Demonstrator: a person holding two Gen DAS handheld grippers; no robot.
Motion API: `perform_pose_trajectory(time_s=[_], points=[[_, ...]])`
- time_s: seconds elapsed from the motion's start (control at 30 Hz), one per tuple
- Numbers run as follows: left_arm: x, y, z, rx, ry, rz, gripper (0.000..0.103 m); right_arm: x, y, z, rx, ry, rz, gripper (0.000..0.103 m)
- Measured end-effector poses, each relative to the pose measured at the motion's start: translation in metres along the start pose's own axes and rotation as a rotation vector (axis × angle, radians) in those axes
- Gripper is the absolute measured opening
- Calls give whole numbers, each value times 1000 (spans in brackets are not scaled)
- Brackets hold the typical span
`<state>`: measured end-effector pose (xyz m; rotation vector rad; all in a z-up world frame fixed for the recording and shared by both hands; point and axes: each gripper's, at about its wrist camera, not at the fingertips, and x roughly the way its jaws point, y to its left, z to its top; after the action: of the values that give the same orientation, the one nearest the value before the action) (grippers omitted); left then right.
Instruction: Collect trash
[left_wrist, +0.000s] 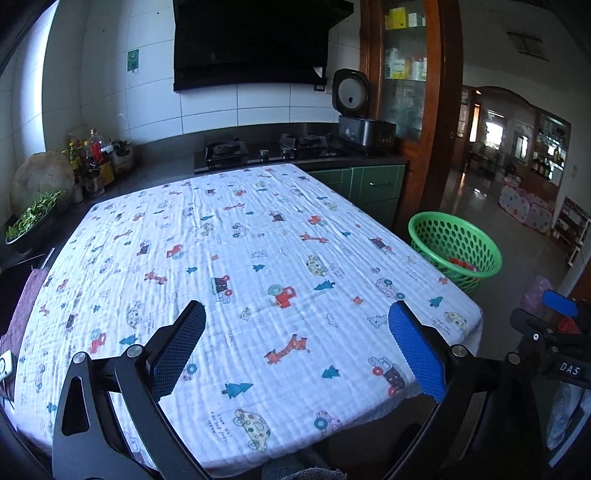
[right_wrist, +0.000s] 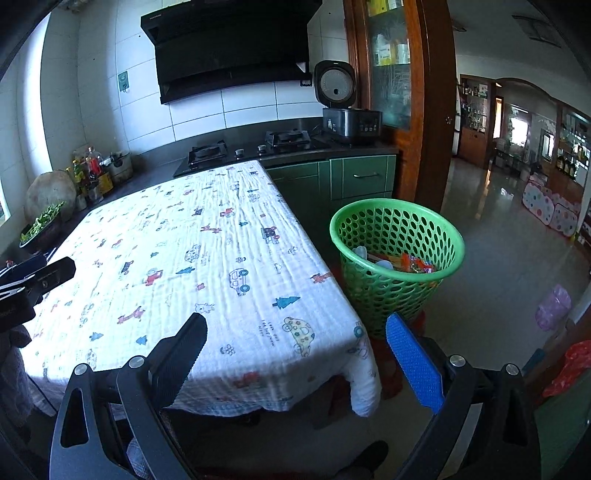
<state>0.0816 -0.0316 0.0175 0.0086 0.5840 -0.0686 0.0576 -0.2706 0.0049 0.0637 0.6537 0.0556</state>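
**Grippers Empty, Trash in Basket**

Left hand-held gripper (left_wrist: 297, 339) poised above the tabletop (left_wrist: 258, 236) draped in white cloth printed with cartoon cars and giraffes, fingers spread wide, nothing between them. Right hand-held gripper (right_wrist: 295, 350) likewise parted and empty, past the tabletop's right corner. Orange and white trash (right_wrist: 402, 264) lying inside the green perforated plastic basket (right_wrist: 397, 254) on the floor just beside the table.

My view: white tiled wall (right_wrist: 240, 107), black hood (right_wrist: 229, 48), hob (right_wrist: 251, 147) on dark counter, green cabinets (right_wrist: 354, 177), wood door frame (right_wrist: 436, 110), glossy floor (right_wrist: 498, 258), daylight from left.
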Motion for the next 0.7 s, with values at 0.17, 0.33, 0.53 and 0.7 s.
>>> perform_pose_trajectory(time_s=[0.17,0.33,0.53,0.7], points=[[-15,0,-2,11,-50,28,98,-9,3,-7,1,-16,1,94],[-28,-1,-4,-2,-77,10,98,-15,5,-11,3,-30,-2,95],[-31,-14,-7,33,-111,2,98,-19,6,-18,11,-38,-1,95],[-26,-22,-12,39,-89,-9,98,-25,8,-19,-7,-52,-21,95]])
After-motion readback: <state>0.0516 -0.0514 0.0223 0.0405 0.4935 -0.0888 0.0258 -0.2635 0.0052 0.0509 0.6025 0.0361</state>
